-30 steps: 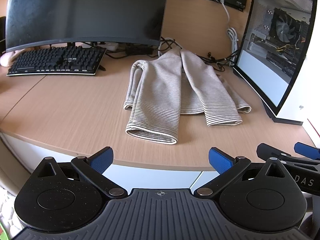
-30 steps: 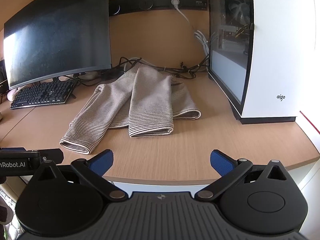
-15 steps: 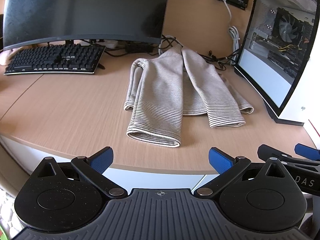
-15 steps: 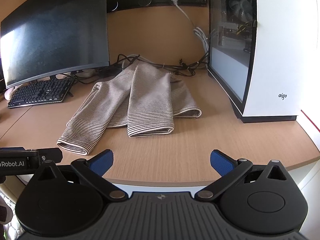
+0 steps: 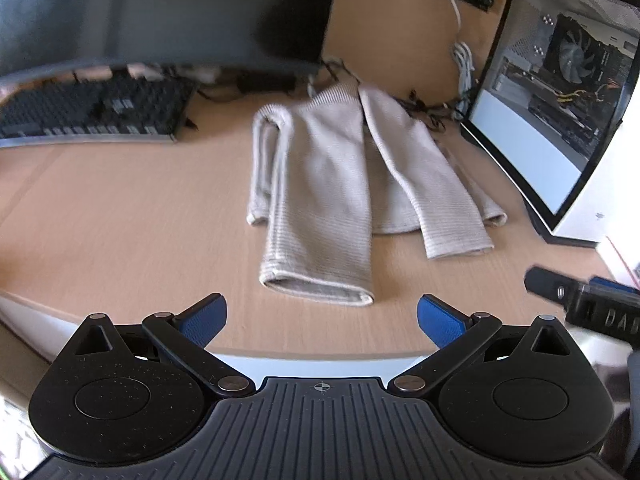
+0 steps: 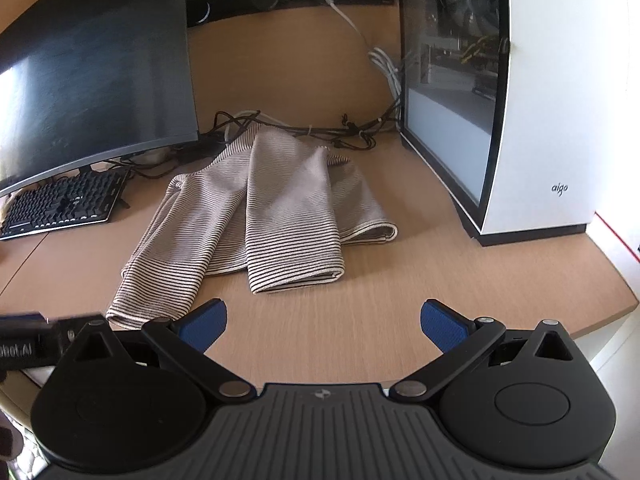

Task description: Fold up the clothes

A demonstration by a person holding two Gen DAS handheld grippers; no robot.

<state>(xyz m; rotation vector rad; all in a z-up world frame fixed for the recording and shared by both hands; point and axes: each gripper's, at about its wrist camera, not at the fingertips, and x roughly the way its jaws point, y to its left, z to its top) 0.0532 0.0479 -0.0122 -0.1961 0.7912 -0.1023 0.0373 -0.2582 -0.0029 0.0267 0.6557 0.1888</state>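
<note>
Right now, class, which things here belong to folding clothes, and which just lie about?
For the job: striped top; left gripper, open; right gripper, open.

Lying about: monitor; keyboard; PC case; cables; desk.
</note>
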